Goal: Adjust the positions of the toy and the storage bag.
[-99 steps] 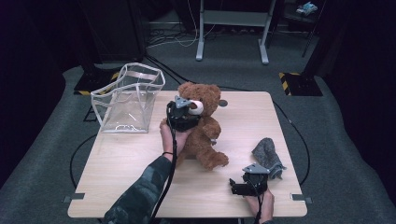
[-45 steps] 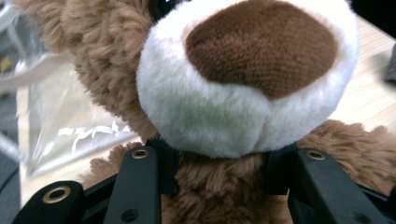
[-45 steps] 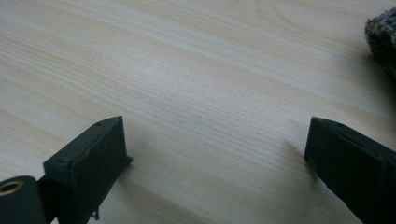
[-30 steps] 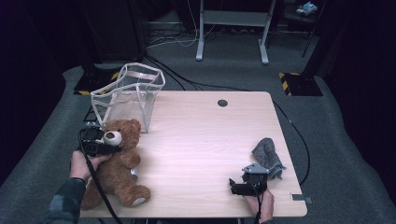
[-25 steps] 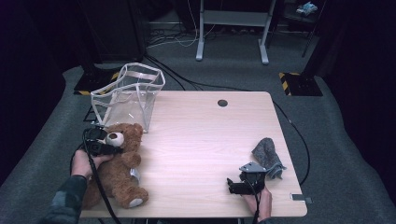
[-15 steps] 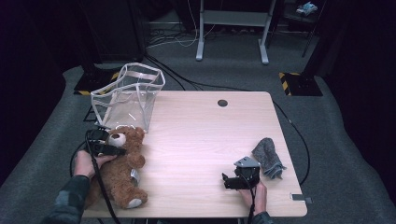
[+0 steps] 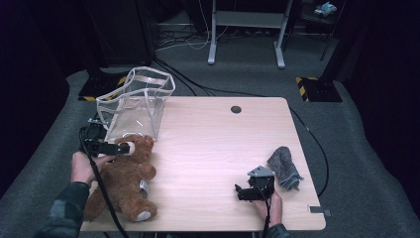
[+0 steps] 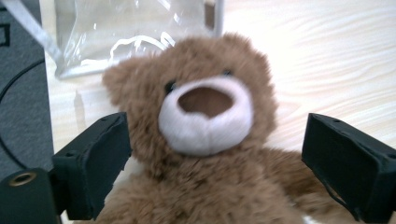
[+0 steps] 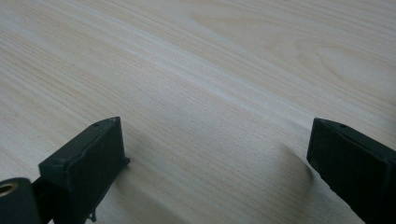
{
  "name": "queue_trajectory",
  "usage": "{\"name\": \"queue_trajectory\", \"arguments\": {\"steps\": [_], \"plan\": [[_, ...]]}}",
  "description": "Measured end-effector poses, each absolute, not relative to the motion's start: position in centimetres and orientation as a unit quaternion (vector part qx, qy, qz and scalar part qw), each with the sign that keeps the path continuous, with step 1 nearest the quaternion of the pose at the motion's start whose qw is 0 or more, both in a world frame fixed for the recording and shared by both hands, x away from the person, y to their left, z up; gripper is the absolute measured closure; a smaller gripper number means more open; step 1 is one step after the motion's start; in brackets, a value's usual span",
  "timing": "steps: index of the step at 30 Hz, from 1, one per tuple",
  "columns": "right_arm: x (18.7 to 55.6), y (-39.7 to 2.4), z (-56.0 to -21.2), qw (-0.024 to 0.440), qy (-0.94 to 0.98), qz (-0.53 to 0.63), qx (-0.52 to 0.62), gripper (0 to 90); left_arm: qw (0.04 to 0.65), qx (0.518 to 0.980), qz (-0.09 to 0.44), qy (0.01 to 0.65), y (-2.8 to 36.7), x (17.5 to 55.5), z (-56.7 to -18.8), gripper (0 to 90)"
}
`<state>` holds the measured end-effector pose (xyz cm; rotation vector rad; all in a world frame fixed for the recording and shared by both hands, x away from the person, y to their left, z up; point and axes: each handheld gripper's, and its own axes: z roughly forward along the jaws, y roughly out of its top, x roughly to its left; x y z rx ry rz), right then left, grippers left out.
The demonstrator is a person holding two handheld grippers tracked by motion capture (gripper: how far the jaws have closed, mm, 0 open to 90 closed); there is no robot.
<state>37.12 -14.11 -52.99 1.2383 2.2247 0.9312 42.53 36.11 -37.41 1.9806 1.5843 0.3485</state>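
From above, we are seeing the brown plush teddy bear (image 7: 124,181) lying at the wooden table's (image 7: 208,144) left edge, beside the clear plastic bag (image 7: 136,101). The left gripper (image 7: 120,148) is hovering at its head; the right gripper (image 7: 240,192) is resting near a grey cloth (image 7: 284,167).

In the left gripper view, its 2 jaws have just been opening and are flanking the bear (image 8: 210,140) without gripping.

In the right gripper view, its jaws are gaping wide, holding nothing.

Teddy bear (image 8: 205,140) cut off below the chest by the left gripper view's bottom edge, its fur soft and blurred up close, clear bag (image 8: 135,32) cropped at the top edge, grey cloth (image 7: 285,167) partly tucked behind the right gripper (image 7: 241,192), its folds too small to read
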Motion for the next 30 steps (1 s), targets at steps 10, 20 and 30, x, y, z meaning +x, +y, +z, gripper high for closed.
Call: {"name": "queue_trajectory", "arguments": {"steps": [10,20,30], "plan": [[37.2,-14.1,-53.0,0.212,0.801,0.337,0.448,3.4,0.303,0.753,0.164,0.56,34.2,43.8,-33.6,6.0],[37.2,-14.1,-53.0,0.21,0.802,0.336,0.447,3.4,0.307,0.763,0.182,0.538,31.9,47.7,-31.4,2.9],[37.2,-14.1,-53.0,0.206,0.802,0.336,0.448,4.0,0.309,0.773,0.184,0.523,30.8,51.3,-31.0,1.4]]}}
